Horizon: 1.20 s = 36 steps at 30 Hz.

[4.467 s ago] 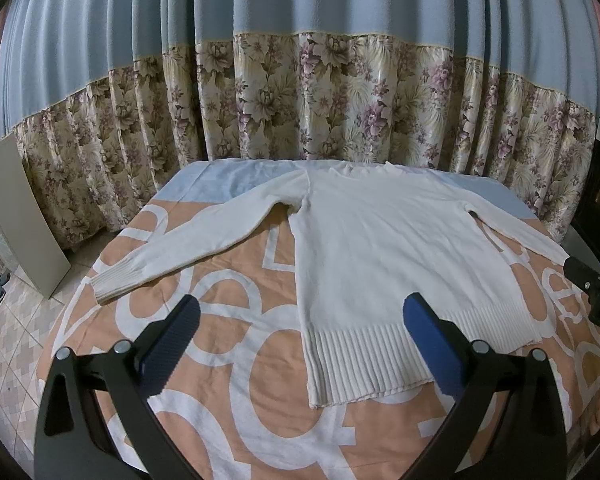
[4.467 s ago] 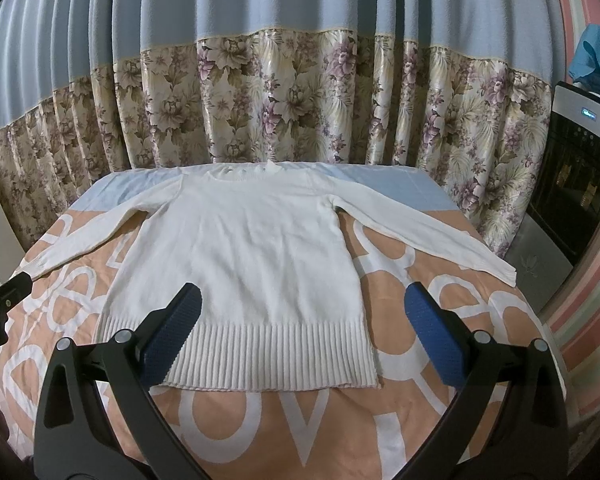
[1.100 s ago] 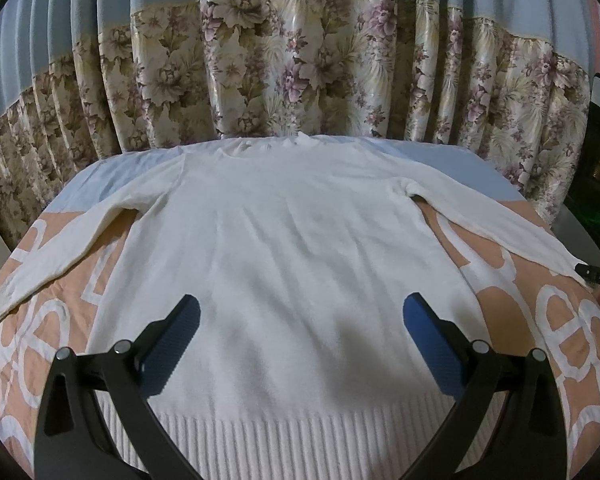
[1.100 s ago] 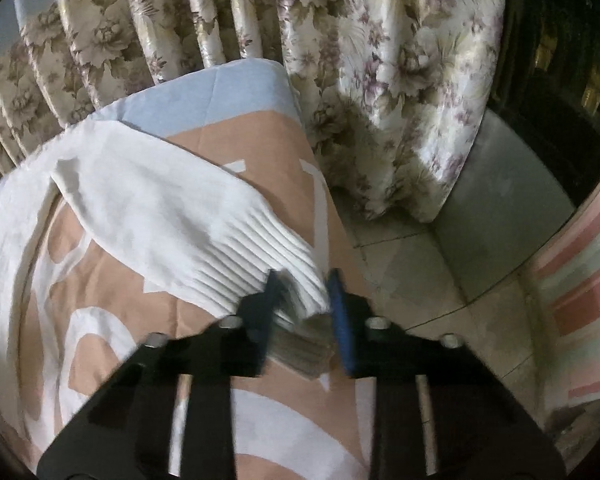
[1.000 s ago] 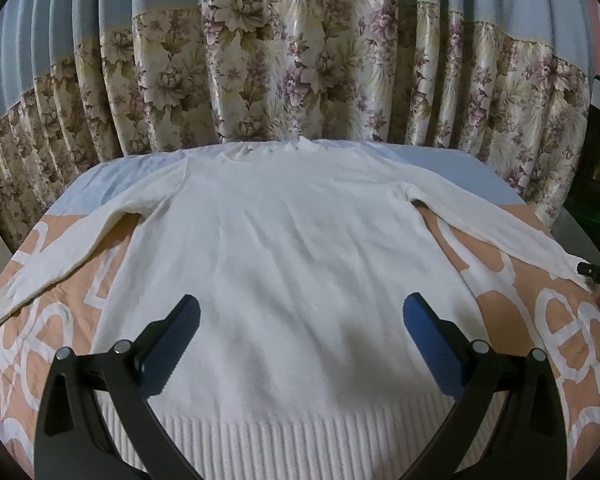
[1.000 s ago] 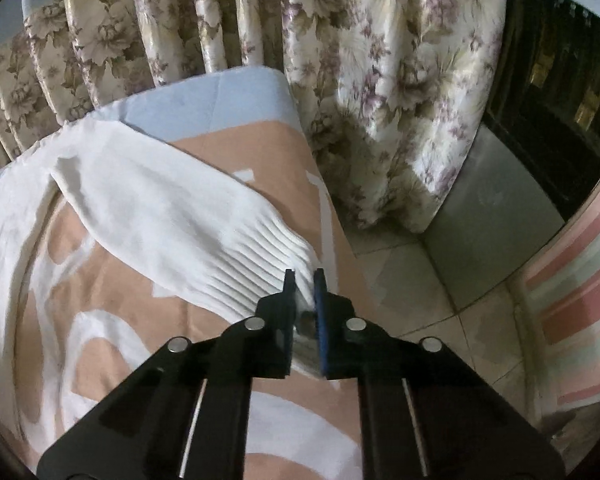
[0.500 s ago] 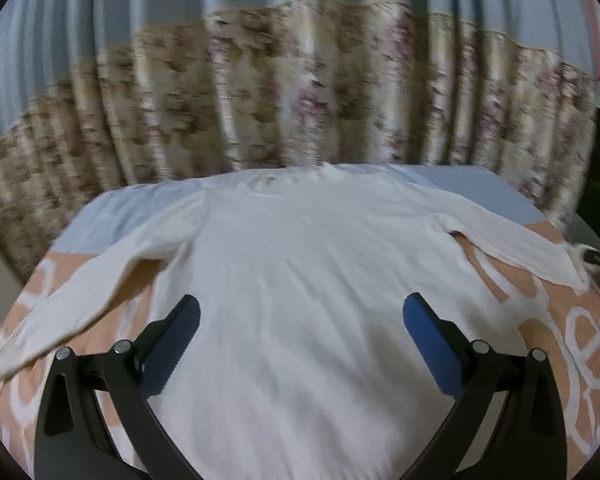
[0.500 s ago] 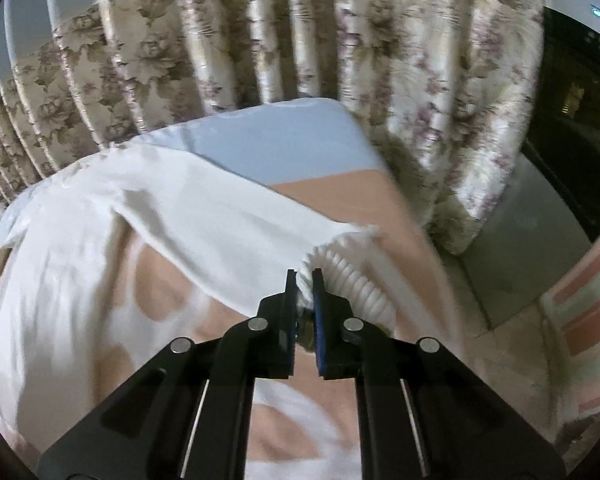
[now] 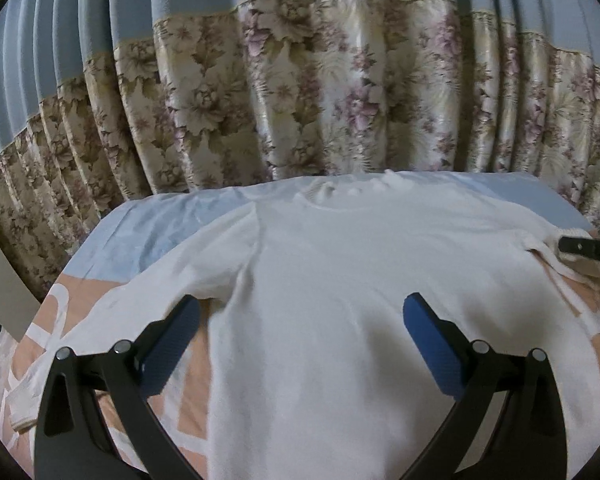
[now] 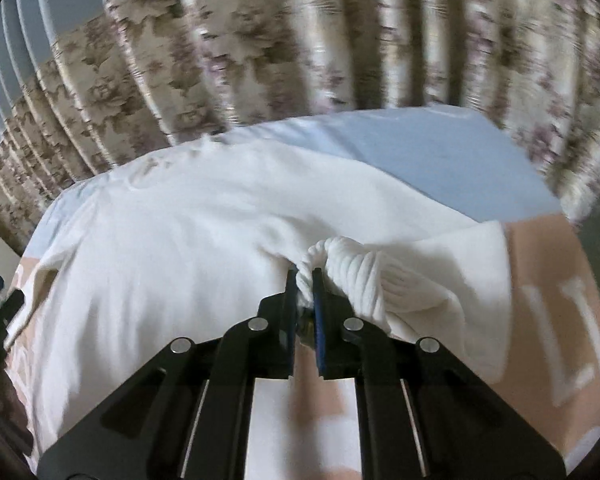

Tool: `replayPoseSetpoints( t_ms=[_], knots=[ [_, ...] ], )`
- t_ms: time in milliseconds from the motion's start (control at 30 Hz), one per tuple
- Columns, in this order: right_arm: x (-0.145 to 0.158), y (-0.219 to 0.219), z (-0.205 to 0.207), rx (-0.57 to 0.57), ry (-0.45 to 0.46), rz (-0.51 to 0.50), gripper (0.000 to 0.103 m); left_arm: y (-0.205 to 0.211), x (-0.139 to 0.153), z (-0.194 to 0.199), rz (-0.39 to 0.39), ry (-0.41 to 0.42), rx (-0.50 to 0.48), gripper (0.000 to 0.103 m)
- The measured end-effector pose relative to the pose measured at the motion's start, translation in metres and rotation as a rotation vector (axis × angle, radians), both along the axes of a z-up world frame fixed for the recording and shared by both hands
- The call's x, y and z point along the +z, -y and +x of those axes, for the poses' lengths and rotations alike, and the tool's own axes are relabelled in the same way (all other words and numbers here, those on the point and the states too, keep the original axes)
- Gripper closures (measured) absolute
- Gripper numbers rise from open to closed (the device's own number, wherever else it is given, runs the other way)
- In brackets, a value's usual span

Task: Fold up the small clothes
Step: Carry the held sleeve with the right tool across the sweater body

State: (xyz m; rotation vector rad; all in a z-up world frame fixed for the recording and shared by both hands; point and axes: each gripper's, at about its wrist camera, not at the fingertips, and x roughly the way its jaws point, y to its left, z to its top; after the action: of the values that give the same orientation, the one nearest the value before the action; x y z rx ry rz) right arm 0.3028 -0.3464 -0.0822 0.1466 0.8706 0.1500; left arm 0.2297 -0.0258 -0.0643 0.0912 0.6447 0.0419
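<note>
A white knit sweater [image 9: 340, 280] lies flat on the bed, neck toward the curtain. My left gripper [image 9: 300, 332] hovers open over its chest, blue pads wide apart, nothing between them. In the right wrist view my right gripper [image 10: 305, 280] is shut on the ribbed cuff [image 10: 348, 268] of the sweater's right sleeve, which is lifted and doubled back over the sweater [image 10: 172, 248] body. That gripper's black tip [image 9: 588, 251] shows at the right edge of the left wrist view. The other sleeve [image 9: 112, 320] stretches out to the left, its cuff near the bed's edge.
The bed [image 9: 148, 228] has a pale blue sheet at the head and an orange cover with white letters [image 10: 560, 320]. A floral curtain [image 9: 320, 100] hangs close behind it. A pale board [image 9: 0, 280] leans at the left beside the bed.
My right gripper closed on the sleeve cuff and carried it from the bed's right edge inward over the sweater body. My left gripper drifted left over the sweater, still open.
</note>
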Motion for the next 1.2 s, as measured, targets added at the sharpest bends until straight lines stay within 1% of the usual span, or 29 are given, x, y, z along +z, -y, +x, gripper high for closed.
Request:
replayPoseSetpoints(
  t_ms=[100,233,367,533,700,767,833,933,1033,1200],
  knots=[
    [0.000,-0.037,0.026,0.026,-0.002,0.023,0.096,-0.015,-0.006,0.011,0.000,-0.017,0.001,0.002],
    [-0.003,-0.073,0.050,0.035,-0.011,0.063,0.096,-0.031,-0.013,0.022,0.001,-0.029,0.010,0.002],
    [-0.010,-0.114,0.069,0.072,-0.025,0.080,0.096,-0.047,-0.019,0.034,-0.004,-0.042,0.022,0.002],
    [-0.020,-0.167,0.087,0.125,-0.041,0.078,0.096,-0.068,-0.026,0.049,-0.009,-0.058,0.039,0.002],
    [-0.026,-0.210,0.093,0.184,-0.039,0.042,0.096,-0.093,-0.031,0.062,-0.005,-0.067,0.055,0.002],
    [-0.027,-0.223,0.095,0.197,-0.034,0.032,0.096,-0.109,-0.034,0.071,-0.041,-0.086,0.067,0.002],
    [-0.028,-0.236,0.097,0.205,-0.032,0.023,0.096,-0.124,-0.034,0.076,-0.049,-0.079,0.093,0.002],
    [-0.029,-0.252,0.100,0.210,-0.029,0.014,0.096,-0.139,-0.033,0.085,-0.035,-0.073,0.124,0.002],
    [-0.029,-0.269,0.101,0.225,-0.026,0.009,0.096,-0.153,-0.034,0.095,-0.037,-0.080,0.147,0.002],
    [-0.028,-0.302,0.103,0.255,-0.022,0.023,0.096,-0.175,-0.039,0.108,-0.034,-0.096,0.178,0.002]
  ],
)
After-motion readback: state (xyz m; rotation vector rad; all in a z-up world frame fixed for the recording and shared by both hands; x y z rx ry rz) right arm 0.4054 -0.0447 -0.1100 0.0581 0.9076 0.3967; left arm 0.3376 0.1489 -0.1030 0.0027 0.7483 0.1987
